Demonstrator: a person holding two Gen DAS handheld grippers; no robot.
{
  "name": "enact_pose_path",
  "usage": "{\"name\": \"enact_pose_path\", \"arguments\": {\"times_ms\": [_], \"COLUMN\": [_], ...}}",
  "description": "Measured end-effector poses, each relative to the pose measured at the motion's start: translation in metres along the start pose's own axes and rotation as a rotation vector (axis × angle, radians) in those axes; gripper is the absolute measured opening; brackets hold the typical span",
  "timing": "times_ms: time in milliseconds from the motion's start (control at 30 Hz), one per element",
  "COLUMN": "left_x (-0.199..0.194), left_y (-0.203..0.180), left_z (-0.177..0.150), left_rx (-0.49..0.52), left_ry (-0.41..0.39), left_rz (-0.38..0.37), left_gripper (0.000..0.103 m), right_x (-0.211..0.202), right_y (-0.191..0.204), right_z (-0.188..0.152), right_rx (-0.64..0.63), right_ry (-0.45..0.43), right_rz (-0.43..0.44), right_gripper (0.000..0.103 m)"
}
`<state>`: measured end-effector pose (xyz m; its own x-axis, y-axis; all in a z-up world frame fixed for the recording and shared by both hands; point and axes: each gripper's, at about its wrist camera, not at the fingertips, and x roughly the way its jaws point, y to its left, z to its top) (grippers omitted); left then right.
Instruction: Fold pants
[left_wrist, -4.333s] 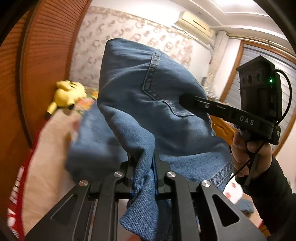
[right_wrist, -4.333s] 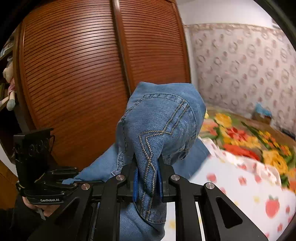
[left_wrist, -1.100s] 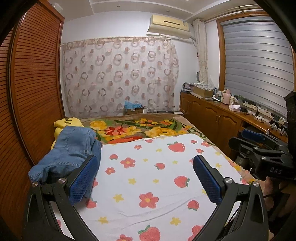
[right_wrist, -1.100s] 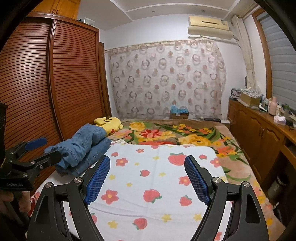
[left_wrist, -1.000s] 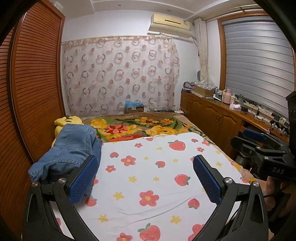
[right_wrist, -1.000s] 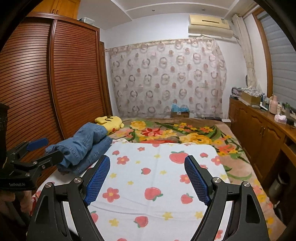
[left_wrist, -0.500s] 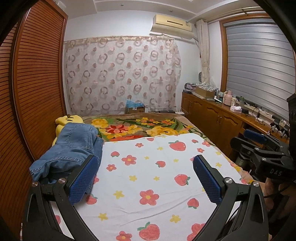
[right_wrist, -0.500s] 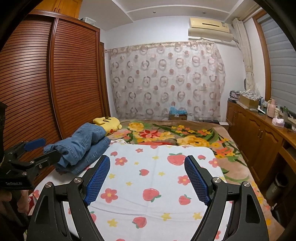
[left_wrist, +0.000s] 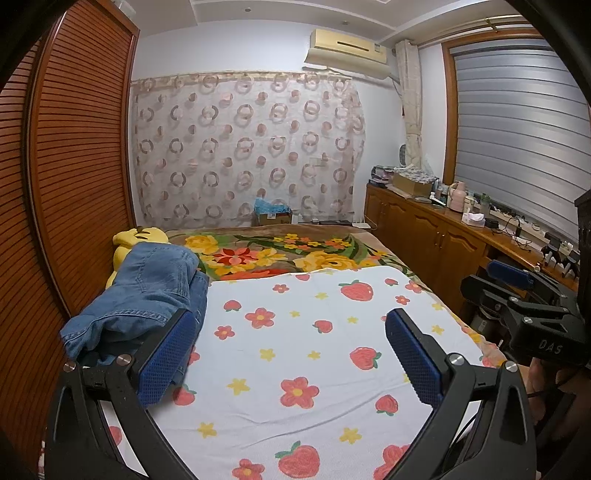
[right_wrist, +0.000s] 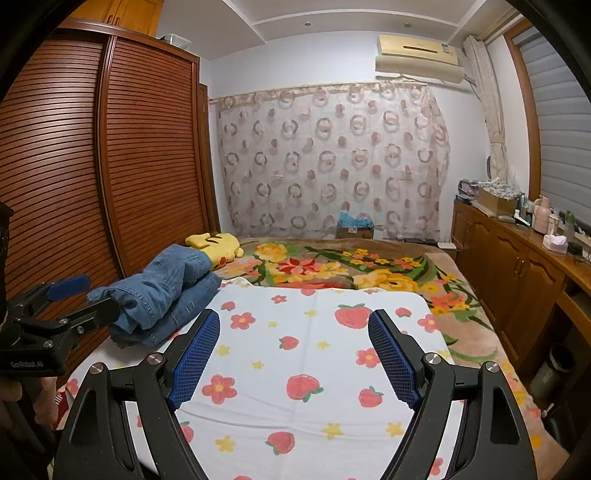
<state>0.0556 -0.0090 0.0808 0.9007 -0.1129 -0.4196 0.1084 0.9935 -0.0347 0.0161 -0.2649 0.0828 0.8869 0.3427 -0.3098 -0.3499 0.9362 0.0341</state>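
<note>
The blue denim pants (left_wrist: 147, 291) lie folded in a stack at the left edge of the bed, by the wardrobe; they also show in the right wrist view (right_wrist: 166, 291). My left gripper (left_wrist: 291, 350) is open and empty, held above the white strawberry sheet (left_wrist: 314, 350), with the pants just beyond its left finger. My right gripper (right_wrist: 293, 350) is open and empty over the same sheet (right_wrist: 314, 350). Each gripper shows at the edge of the other's view: the right one (left_wrist: 517, 291), the left one (right_wrist: 70, 299). Neither touches the pants.
A yellow plush toy (right_wrist: 216, 243) lies behind the pants. A floral blanket (left_wrist: 288, 254) covers the far half of the bed. A slatted wooden wardrobe (right_wrist: 110, 166) stands along the left. A wooden cabinet (right_wrist: 517, 266) with clutter runs along the right. A curtain (left_wrist: 243, 147) hangs behind.
Some four seconds ago both grippers were shut on the denim, held up. They have since let it go onto the bed's left side. Over the last second both only drifted slightly.
</note>
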Motion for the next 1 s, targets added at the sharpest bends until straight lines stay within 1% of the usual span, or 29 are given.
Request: {"name": "enact_pose_path", "arguments": {"times_ms": [1000], "left_x": [-0.0015], "left_y": [0.0014], "left_z": [-0.0002], "left_rx": [-0.001], "left_ry": [-0.003], "left_rz": [0.000], "left_gripper": [0.103], "right_x": [-0.0003], "right_y": [0.0004], "right_z": [-0.0012], "right_rx": [-0.002], "right_ry": [-0.002], "right_rz": [0.002], "right_gripper": [0.084]}}
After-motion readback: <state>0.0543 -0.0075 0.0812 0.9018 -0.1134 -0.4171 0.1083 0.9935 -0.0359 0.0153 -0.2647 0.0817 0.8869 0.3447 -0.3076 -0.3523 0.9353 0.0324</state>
